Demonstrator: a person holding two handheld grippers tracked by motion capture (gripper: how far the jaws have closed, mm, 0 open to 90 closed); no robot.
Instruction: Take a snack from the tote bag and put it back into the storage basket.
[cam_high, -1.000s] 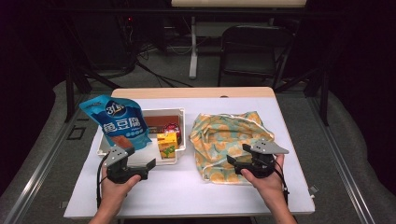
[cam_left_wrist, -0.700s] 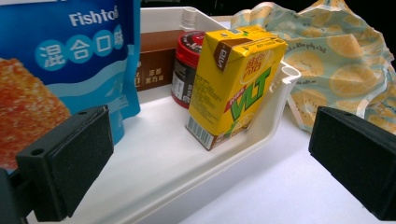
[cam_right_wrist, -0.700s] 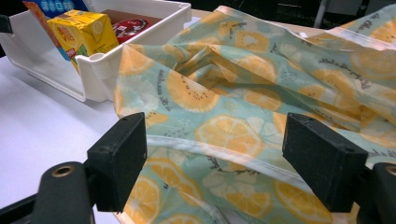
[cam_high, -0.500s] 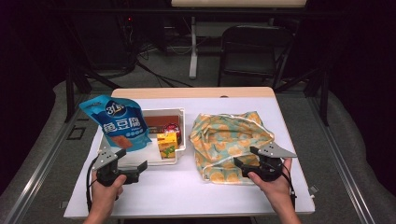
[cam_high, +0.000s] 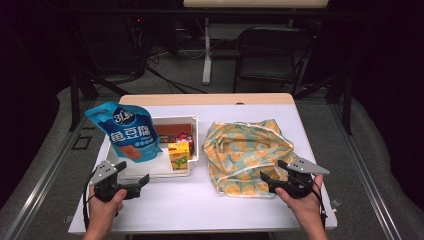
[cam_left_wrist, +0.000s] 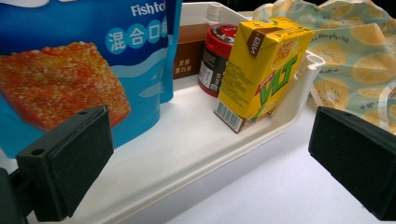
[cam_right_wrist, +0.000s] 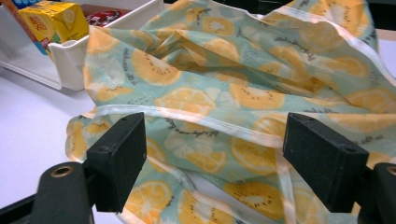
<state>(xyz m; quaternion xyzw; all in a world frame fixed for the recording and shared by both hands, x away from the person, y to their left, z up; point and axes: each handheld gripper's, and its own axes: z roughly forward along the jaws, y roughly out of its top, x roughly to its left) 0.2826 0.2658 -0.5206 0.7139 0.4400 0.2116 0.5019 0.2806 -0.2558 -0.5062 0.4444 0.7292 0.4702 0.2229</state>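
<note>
On the white table (cam_high: 200, 205) a fruit-print cloth bag (cam_high: 245, 155) lies slumped on the right half, just beside a white tray (cam_high: 192, 145) on the left. The tray holds a blue snack pouch (cam_high: 127, 135) standing upright at its left end, a yellow drink carton (cam_high: 179, 155) at its near right corner and a red-lidded jar (cam_high: 184, 136) behind the carton.

The right gripper (cam_high: 270, 181) sits at the bag's near edge, its 2 jaws spread wide with nothing between them. In the right gripper view the bag's pale hem (cam_right_wrist: 196, 121) runs crosswise, straight ahead of the gap, so this hand is the nearer one and a short push forward would likely bracket the hem.

The left gripper (cam_high: 142, 179) rests on the table in front of the tray, jaws likewise released and empty; the carton (cam_left_wrist: 261, 70) stands ahead of them, leaning slightly inside the tray wall.
</note>
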